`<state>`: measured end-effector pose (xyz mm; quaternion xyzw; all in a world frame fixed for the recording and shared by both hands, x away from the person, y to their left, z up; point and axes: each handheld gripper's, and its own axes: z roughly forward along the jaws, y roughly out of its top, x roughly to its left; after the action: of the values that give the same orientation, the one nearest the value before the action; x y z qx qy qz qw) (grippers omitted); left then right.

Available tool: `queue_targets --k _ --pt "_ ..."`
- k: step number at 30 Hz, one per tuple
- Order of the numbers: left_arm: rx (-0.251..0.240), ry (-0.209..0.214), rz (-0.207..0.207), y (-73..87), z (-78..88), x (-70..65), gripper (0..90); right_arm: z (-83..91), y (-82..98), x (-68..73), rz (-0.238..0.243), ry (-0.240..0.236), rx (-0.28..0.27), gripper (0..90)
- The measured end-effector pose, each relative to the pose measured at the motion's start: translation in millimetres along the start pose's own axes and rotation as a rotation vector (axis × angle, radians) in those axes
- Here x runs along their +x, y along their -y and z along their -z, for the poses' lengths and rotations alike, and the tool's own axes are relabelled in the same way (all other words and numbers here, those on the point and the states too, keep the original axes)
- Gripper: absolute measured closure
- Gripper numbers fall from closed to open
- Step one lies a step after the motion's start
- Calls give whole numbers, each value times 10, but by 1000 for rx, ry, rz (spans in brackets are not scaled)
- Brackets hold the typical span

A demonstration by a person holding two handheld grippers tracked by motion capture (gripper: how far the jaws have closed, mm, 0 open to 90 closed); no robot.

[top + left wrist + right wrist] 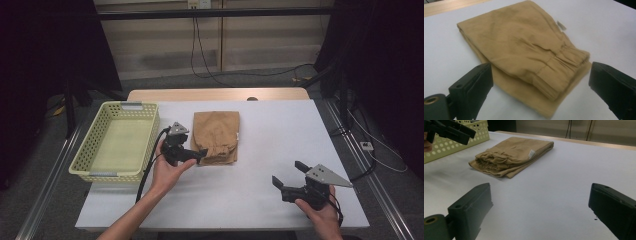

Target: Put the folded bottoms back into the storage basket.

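Left gripper (200,154), jaws wide and empty, is poised at the folded cloth (216,136) at frame centre. Approach step is judged in hand; closure on the gathered edge is required next. Right gripper (287,181) is held open, lower right.

No writing, brand, number or sign can be read anywhere. A small white sewn-in tag (531,153) sits at the edge of the folded tan fabric garment (511,155) lying on the white worktop (564,170); any print on it is too small and blurred to make out in the gripper views.
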<state>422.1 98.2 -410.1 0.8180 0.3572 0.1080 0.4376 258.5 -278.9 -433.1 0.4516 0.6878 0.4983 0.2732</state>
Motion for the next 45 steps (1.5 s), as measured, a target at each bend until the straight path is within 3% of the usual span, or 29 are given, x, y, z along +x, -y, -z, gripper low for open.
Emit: queue_targets --k 2,5,11,13,14,19,27,33,37,39,41,45 --pt "10 1 2 -27 -39 37 78 -3 0 2 -4 -2 4 48" --pt "43 -40 -8 -46 -132 99 81 -11 4 0 -3 -4 10 45" --pt "89 -84 -16 -74 -281 194 94 -16 6 1 1 -7 14 44" --pt "80 -123 -23 -83 -324 240 114 -16 7 1 2 -7 15 44" --pt "80 -123 -23 -83 -324 240 119 -16 7 1 2 -7 15 44" --pt "80 -124 45 -44 -414 340 142 -24 15 6 4 -5 26 38" --pt "107 -155 52 -117 -507 438 213 -28 15 12 1 -7 29 38" --pt "127 -168 107 -149 -605 528 283 -27 16 12 1 -10 30 38" --pt "117 -129 177 -157 -629 606 348 -17 16 13 6 -9 28 38" --pt "116 -114 195 -154 -631 632 436 -17 15 9 1 -11 28 38" --pt "123 -117 215 -139 -628 664 464 -17 15 10 1 -11 28 38" --pt "151 -109 217 -114 -657 666 501 -16 17 12 4 -9 28 38"
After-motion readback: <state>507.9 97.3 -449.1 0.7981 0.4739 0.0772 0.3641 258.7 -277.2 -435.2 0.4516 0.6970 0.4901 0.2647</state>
